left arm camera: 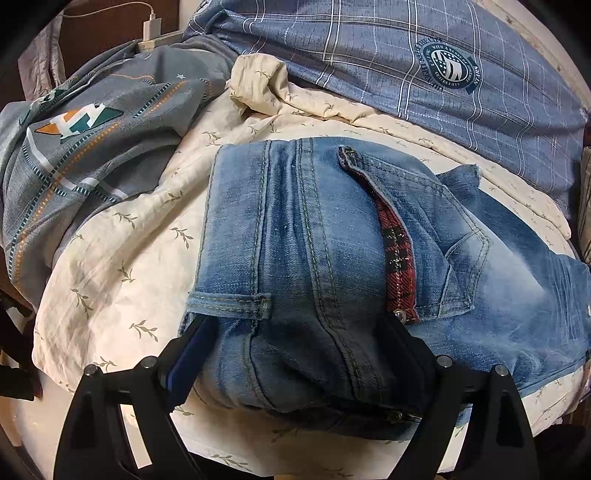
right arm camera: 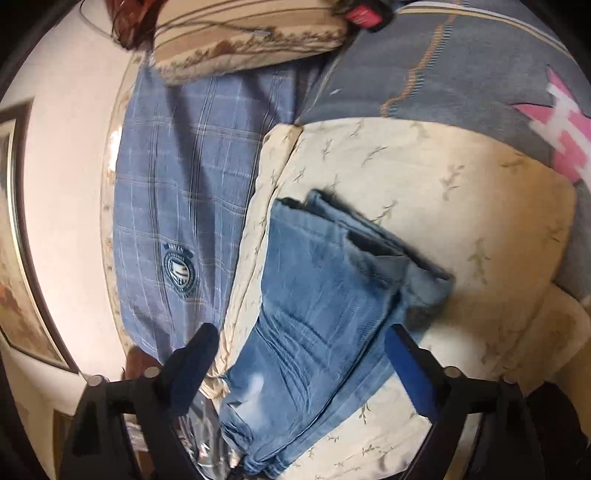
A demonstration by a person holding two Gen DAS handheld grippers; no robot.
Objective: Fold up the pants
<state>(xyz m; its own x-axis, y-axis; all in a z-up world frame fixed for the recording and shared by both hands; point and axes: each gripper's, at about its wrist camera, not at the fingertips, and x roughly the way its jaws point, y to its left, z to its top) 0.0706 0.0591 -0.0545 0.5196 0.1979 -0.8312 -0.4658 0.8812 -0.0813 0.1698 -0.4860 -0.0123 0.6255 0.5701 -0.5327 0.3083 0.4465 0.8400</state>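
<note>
Blue jeans (left arm camera: 295, 229) lie folded on a cream leaf-print quilt (left arm camera: 129, 240); the waistband, a belt loop and a red plaid pocket lining face up. My left gripper (left arm camera: 297, 321) is open, and its two fingers stand wide on either side of the folded waist end. In the right wrist view the jeans (right arm camera: 325, 288) show as a folded stack of legs running diagonally across the quilt (right arm camera: 461, 184). My right gripper (right arm camera: 301, 332) is open just above the near end of that stack, with the denim below and between its fingers (right arm camera: 406, 354).
Blue plaid bedding (left arm camera: 424, 74) with a round crest lies behind the quilt, and a grey patterned blanket (left arm camera: 74, 147) is bunched at the left. A white charger (left arm camera: 151, 27) sits at the far back. A striped pillow (right arm camera: 240, 37), a pale wall and a framed picture (right arm camera: 22, 295) border the bed.
</note>
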